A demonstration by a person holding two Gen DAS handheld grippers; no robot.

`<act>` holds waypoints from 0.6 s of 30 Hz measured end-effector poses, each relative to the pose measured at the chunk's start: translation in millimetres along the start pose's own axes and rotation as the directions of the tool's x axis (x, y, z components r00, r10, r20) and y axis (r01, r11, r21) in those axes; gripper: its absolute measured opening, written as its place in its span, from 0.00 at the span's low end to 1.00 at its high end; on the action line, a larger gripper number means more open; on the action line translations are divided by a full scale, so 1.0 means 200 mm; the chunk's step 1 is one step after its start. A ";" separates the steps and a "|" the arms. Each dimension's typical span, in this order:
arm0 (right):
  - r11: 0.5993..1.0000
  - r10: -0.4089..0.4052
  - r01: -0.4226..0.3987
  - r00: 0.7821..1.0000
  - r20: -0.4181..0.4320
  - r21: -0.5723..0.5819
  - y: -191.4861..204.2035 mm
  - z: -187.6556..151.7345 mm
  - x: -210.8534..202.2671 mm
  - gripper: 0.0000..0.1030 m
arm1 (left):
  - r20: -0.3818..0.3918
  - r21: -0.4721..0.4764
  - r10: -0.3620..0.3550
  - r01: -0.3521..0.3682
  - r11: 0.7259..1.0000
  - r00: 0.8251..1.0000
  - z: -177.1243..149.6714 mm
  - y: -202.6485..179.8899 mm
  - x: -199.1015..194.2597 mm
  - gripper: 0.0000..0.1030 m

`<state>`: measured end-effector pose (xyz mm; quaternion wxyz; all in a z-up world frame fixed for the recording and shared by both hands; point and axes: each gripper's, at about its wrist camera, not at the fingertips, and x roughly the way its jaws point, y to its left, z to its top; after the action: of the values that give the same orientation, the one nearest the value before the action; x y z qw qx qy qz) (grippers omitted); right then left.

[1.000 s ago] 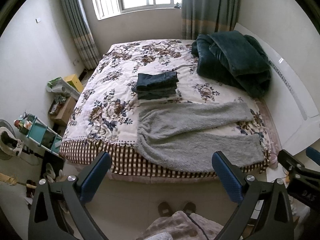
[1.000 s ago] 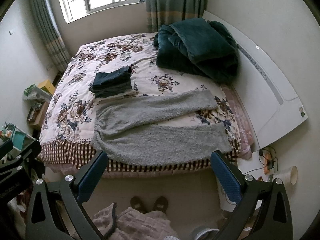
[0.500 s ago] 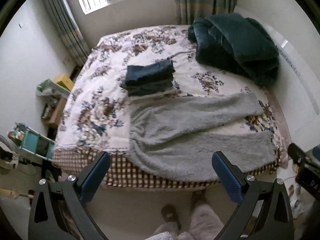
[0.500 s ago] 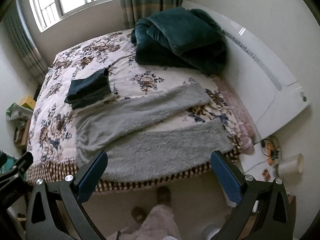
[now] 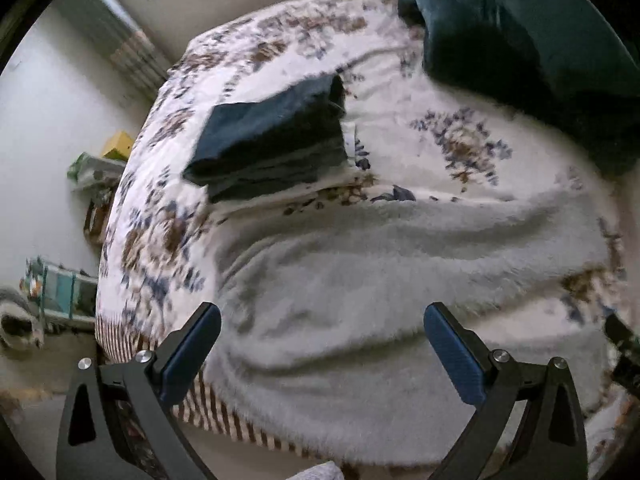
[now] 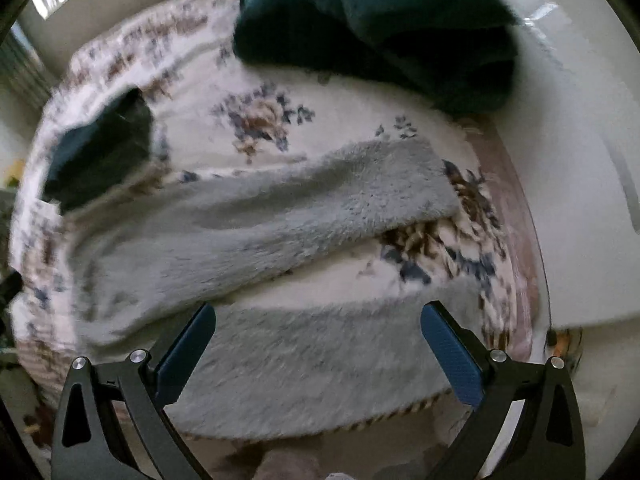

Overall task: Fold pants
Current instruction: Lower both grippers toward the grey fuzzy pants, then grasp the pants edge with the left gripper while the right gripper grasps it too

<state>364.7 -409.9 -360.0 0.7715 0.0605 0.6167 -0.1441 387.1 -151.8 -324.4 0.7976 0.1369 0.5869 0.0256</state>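
Lying flat on the bed (image 5: 280,52), the grey fleece pants (image 5: 360,280) run with their long axis from 9 to 3 o'clock in both views, waistband end at 9, leg cuffs at 3. Legs are splayed in a shallow V: far leg (image 6: 320,196) angles up toward 2 o'clock, near leg (image 6: 320,352) sits along the bed's front edge, floral sheet showing between them. Fabric is fuzzy, pale grey, unfolded, with soft wrinkles near the waist. Both frames are motion-blurred.

Left gripper (image 5: 320,344) hangs over the waist and seat area, fingers (image 5: 192,344) spread wide, nothing between them, blue pads facing in. Right gripper (image 6: 316,344) hangs over the near leg, fingers (image 6: 448,352) also spread wide and holding nothing. Cannot tell whether either touches the fleece.

A folded dark blue garment stack (image 5: 272,148) sits at 11 o'clock of the pants, just beside the waist end. A dark green blanket (image 6: 380,28) is heaped at 1 o'clock, well apart from the pants, against the white headboard (image 6: 580,160). Shelf clutter (image 5: 60,292) sits at 9 o'clock off the bed.
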 end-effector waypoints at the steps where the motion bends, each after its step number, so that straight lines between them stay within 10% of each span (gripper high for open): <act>1: 1.000 -0.018 0.018 1.000 -0.017 -0.016 0.00 0.06 0.11 1.00 | -0.006 0.015 0.007 -0.007 1.000 1.000 0.05 -0.04 0.09 1.00; 7: 0.971 -0.118 0.087 0.985 -0.127 -0.225 0.11 0.46 0.91 1.00 | -0.132 0.180 0.021 0.004 0.984 0.991 0.30 -0.34 0.89 1.00; 13: 0.826 -0.267 0.107 0.939 -0.218 -0.553 0.36 0.69 1.64 1.00 | -0.263 0.356 0.042 0.056 0.933 0.964 0.35 -0.58 1.44 0.96; 16: 0.736 -0.332 0.095 0.913 -0.235 -0.671 0.44 0.74 1.89 1.00 | -0.299 0.396 0.030 0.096 0.913 0.954 0.37 -0.63 1.59 0.87; 18: 0.747 -0.308 0.035 0.903 -0.299 -0.664 0.46 0.80 2.03 0.99 | -0.318 0.381 -0.025 0.152 0.912 0.948 0.38 -0.64 1.61 0.62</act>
<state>620.9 -425.6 -723.6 0.5892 -0.2385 0.7718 0.0194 544.2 -223.8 -635.1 0.6523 0.2646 0.7016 -0.1107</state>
